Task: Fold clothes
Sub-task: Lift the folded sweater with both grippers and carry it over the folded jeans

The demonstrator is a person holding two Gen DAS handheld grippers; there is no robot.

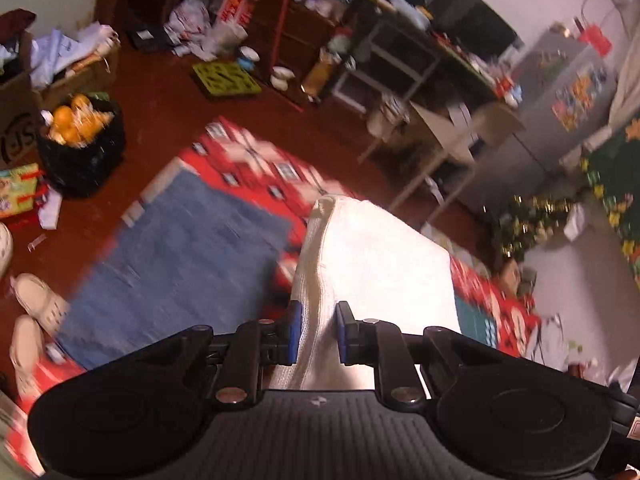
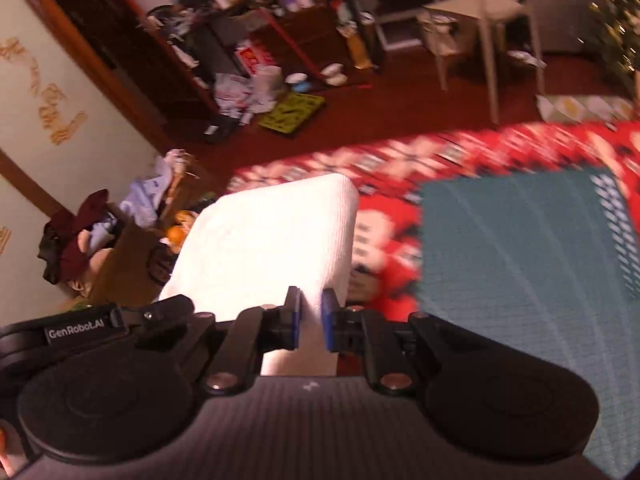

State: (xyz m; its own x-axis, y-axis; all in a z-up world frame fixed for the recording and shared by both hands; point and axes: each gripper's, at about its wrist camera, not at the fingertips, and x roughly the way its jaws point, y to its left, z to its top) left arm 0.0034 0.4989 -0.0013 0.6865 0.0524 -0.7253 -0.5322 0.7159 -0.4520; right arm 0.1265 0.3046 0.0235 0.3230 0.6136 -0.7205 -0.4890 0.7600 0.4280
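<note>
In the left wrist view, a folded white cloth (image 1: 372,264) is clamped between the blue pads of the left gripper (image 1: 317,332) and held up above a red patterned blanket (image 1: 256,160). A blue cloth (image 1: 176,256) is seen lying flat on the blanket to the left, blurred by motion.

In the right wrist view, the same white cloth (image 2: 272,236) is pinched at its near edge by the right gripper (image 2: 311,320), its pads closed on the fabric. A teal cloth (image 2: 520,280) is spread on the red blanket (image 2: 460,148) to the right.
</note>
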